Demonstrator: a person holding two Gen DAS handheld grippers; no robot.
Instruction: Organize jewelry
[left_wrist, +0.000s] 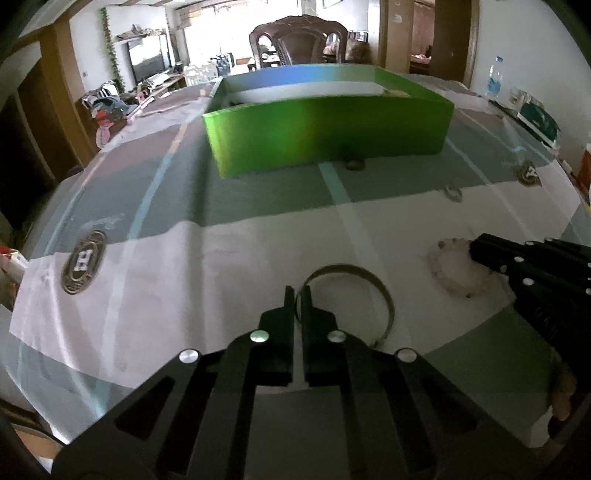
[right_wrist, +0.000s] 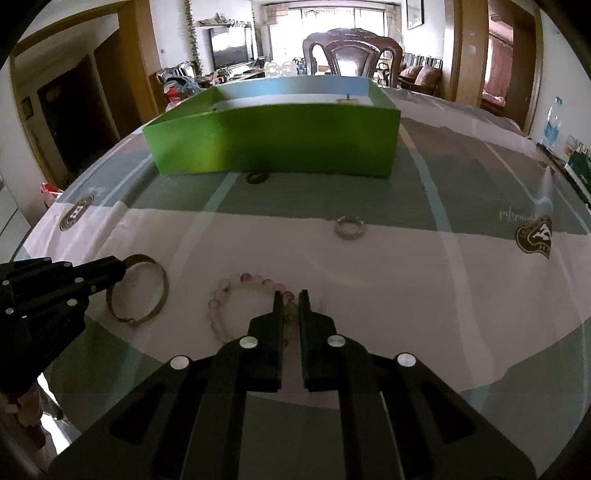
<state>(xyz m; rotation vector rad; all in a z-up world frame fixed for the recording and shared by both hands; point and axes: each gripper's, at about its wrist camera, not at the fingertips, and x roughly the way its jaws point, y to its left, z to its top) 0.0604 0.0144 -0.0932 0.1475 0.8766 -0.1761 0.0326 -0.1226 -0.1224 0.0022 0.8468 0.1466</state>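
Observation:
My left gripper (left_wrist: 297, 292) is shut on the left side of a thin metal bangle (left_wrist: 388, 306), which lies on the white part of the tablecloth. My right gripper (right_wrist: 291, 295) is shut on the near right part of a pink bead bracelet (right_wrist: 221, 291), also resting on the cloth. In the right wrist view the left gripper (right_wrist: 122, 267) reaches in from the left edge onto the bangle (right_wrist: 162, 288). In the left wrist view the right gripper (left_wrist: 476, 251) comes in from the right onto the bracelet (left_wrist: 454, 288). An open green box (left_wrist: 325, 133) (right_wrist: 277, 140) stands farther back.
A small silver ring (right_wrist: 349, 228) (left_wrist: 453, 192) lies between the bracelets and the box. A dark ring (right_wrist: 257, 177) (left_wrist: 354, 164) sits right against the box's front wall. A dark wooden chair (right_wrist: 351, 51) stands behind the table. A water bottle (right_wrist: 552, 125) is far right.

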